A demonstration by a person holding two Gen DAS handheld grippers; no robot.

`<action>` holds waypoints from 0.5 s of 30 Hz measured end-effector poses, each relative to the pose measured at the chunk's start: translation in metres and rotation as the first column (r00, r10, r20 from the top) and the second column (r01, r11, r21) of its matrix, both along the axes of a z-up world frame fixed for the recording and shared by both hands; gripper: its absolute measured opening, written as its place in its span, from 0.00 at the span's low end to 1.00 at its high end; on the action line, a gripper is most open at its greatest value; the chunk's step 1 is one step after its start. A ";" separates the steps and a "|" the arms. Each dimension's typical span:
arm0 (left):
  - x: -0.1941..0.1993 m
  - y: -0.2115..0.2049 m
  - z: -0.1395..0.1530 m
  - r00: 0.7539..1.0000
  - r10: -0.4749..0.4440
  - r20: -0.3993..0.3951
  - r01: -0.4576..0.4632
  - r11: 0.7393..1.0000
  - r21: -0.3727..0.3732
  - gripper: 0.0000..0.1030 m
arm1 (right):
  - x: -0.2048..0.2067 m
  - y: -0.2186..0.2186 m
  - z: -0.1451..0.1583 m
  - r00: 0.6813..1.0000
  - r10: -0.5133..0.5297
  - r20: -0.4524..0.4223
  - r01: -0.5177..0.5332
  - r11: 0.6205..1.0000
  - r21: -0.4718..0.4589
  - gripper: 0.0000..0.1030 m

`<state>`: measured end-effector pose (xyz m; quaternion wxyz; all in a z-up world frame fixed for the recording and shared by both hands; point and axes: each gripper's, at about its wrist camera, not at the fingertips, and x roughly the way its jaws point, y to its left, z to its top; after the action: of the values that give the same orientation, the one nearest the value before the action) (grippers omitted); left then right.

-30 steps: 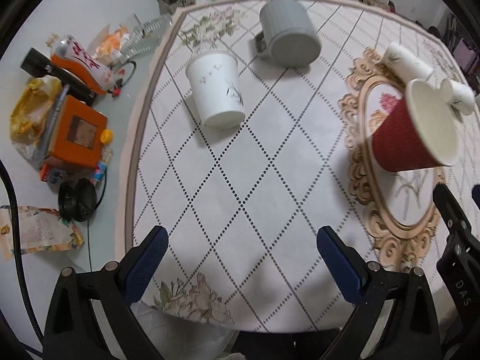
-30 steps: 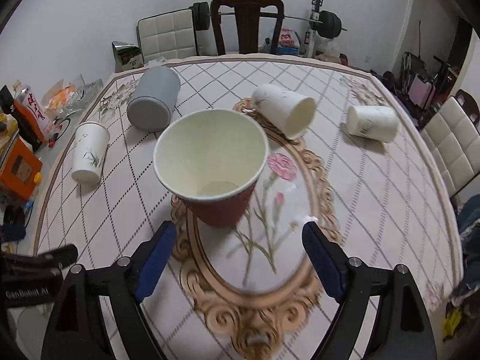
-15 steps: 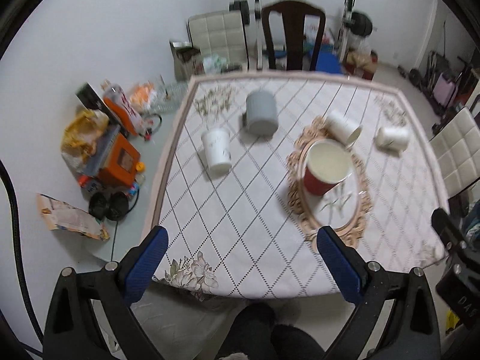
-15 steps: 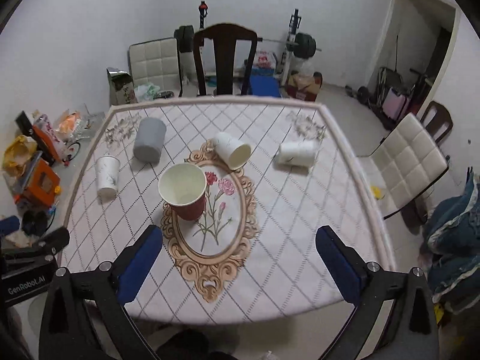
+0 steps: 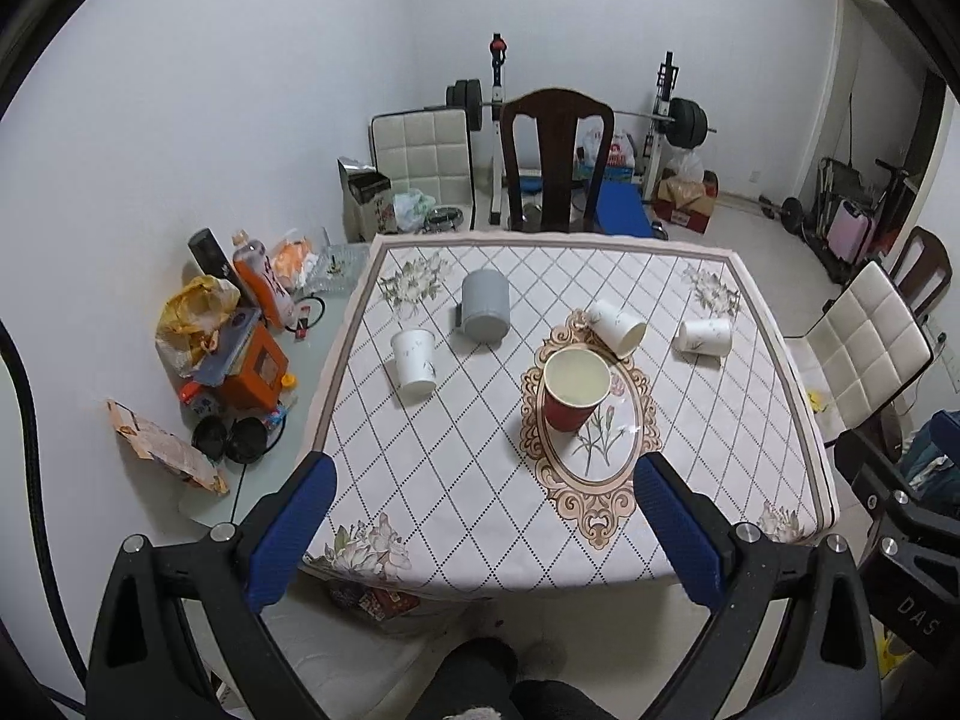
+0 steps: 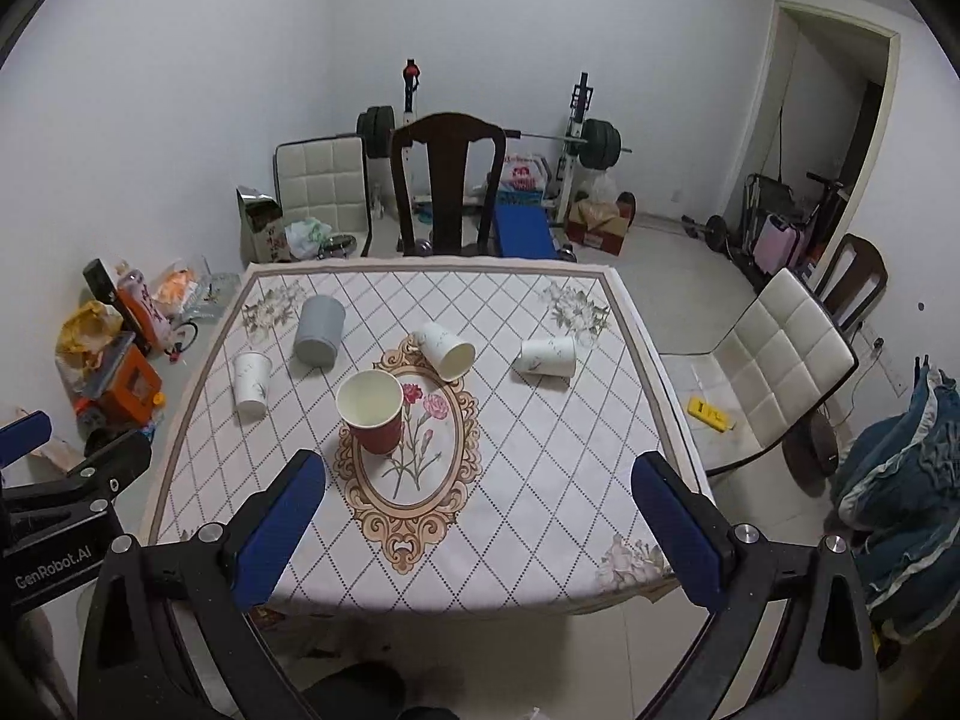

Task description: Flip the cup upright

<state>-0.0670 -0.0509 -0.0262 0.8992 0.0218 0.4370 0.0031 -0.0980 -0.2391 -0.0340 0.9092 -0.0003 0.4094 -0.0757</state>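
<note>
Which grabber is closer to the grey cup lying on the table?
Left. The grey cup lies ahead of the left gripper, toward the table's left; the right gripper is farther right. Both are pulled back, open.

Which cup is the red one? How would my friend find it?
Look at the table with the diamond-pattern cloth, then find the gold oval with flowers in its middle. The red cup stands on the oval's far left edge, open end up. It is the only red one; the others are white or grey.

Both grippers apparently withdrew from table (image 5: 600,546).
</note>
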 end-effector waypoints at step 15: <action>-0.023 0.015 0.016 0.998 0.056 0.027 -0.056 0.998 0.011 1.00 | -0.025 0.005 0.034 0.998 0.018 0.053 -0.019 1.000 0.007 1.00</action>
<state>-0.0898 -0.0363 -0.0098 0.9044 0.0147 0.4253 0.0312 -0.1231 -0.2337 -0.0003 0.9203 0.0013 0.3856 -0.0657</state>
